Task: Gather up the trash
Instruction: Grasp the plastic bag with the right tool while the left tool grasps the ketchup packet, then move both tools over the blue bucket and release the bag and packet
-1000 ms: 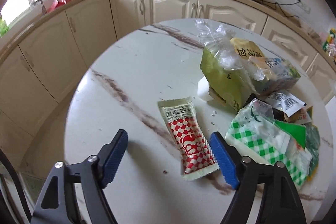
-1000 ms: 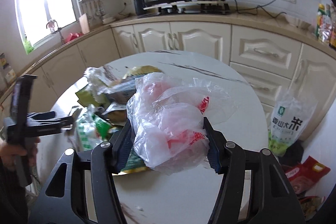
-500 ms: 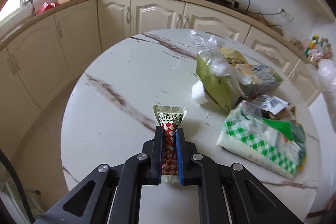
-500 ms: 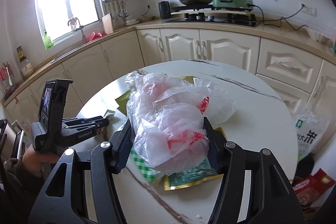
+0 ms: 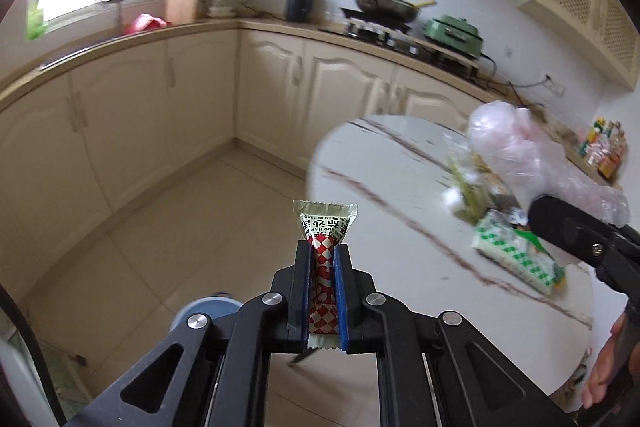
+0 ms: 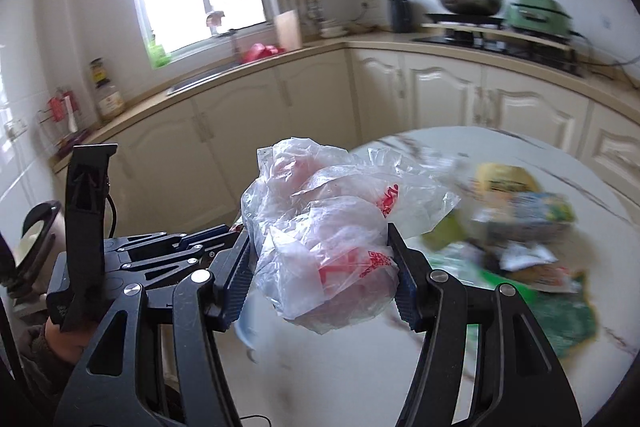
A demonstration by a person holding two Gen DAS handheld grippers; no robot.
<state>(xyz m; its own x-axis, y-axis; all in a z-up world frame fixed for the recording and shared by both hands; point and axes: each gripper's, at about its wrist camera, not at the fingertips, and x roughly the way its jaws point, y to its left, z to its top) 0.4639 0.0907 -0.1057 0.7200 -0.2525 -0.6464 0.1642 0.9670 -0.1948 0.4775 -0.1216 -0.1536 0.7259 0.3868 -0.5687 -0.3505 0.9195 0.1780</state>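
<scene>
While my left gripper [image 5: 323,291] pinched the red-checked sachet [image 5: 322,251] above the floor, my right gripper [image 6: 322,273] clamped the crumpled plastic bag [image 6: 332,227] — both clear of the marble table [image 5: 384,163], wrappers [image 5: 516,251] heaped there.

We see a glossy foil-like sachet [image 5: 325,227] between matt black plastic fingers [image 5: 301,291] with blue ribbed pads. Beside it, the table [image 5: 384,163] looks like polished marble; the crumpled bag [image 6: 328,231] is thin translucent plastic.
</scene>
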